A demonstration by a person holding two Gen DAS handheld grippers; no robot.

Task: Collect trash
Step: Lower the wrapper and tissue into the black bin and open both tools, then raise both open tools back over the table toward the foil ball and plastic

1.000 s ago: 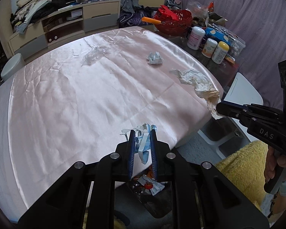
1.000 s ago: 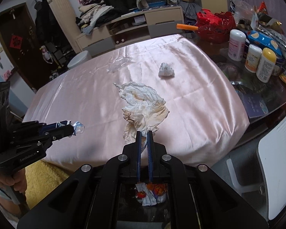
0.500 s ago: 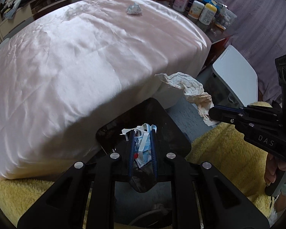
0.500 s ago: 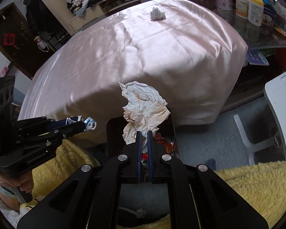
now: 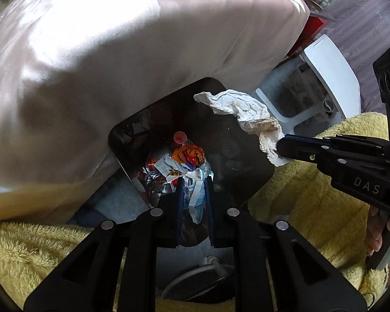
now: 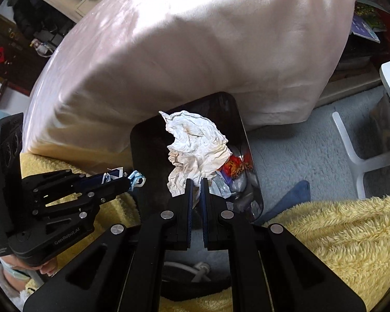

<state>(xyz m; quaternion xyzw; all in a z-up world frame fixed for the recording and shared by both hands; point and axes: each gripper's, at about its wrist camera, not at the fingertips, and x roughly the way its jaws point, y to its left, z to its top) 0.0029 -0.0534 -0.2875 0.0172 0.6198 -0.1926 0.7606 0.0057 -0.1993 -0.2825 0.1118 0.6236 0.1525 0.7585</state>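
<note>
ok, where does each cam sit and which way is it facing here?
Left wrist: on the left gripper, facing steeply down into the black bin; shows its fingers clamping a face mask, plus the right gripper.
Right wrist: on the right gripper, facing down; its fingers clamp a crumpled tissue.
Shared: bin, tissue, pink tablecloth.
</note>
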